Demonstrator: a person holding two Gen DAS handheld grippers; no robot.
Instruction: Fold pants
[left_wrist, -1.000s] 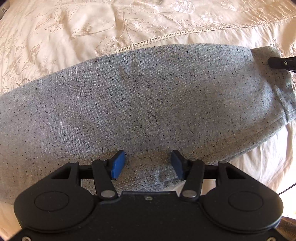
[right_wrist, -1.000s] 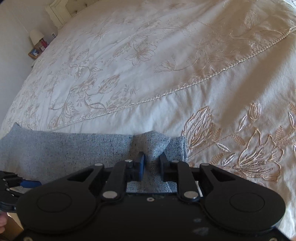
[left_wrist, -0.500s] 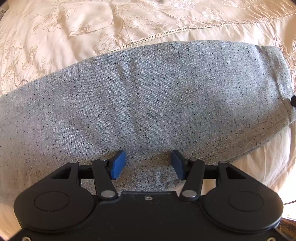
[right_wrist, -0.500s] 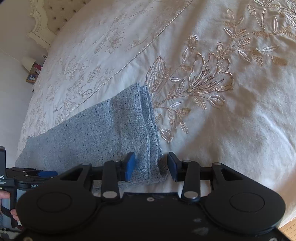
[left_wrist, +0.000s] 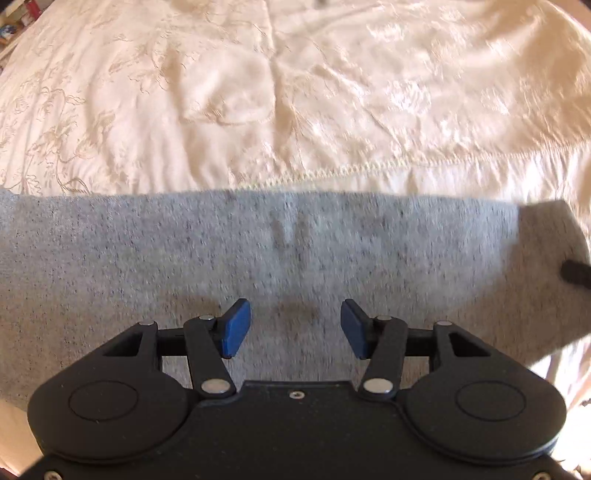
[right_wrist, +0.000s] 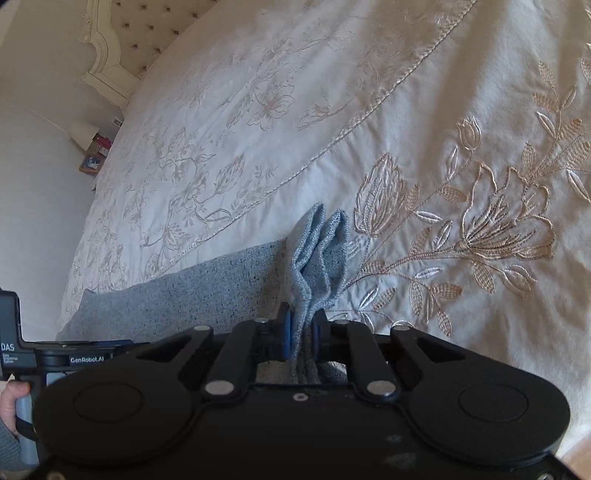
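Both wrist views close above bed, sharing the pants (left_wrist: 295, 251).

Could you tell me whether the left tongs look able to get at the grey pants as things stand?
Probably yes. The left tongs are open, and the grey pants lie flat on the bedspread right under and ahead of their blue pads, with nothing between. The right tongs are shut on the cuff end.

A cream bedspread (right_wrist: 258, 122) covers the bed, stitched with tone-on-tone flowers and a corded seam (right_wrist: 369, 122) running diagonally across it. Larger tan embroidered blooms (right_wrist: 491, 225) lie on its near right part. At the far end stands a tufted headboard (right_wrist: 122, 40) in a carved pale frame. Beside it, against the white wall, a small lamp (right_wrist: 84, 133) sits by some small items too small to identify.
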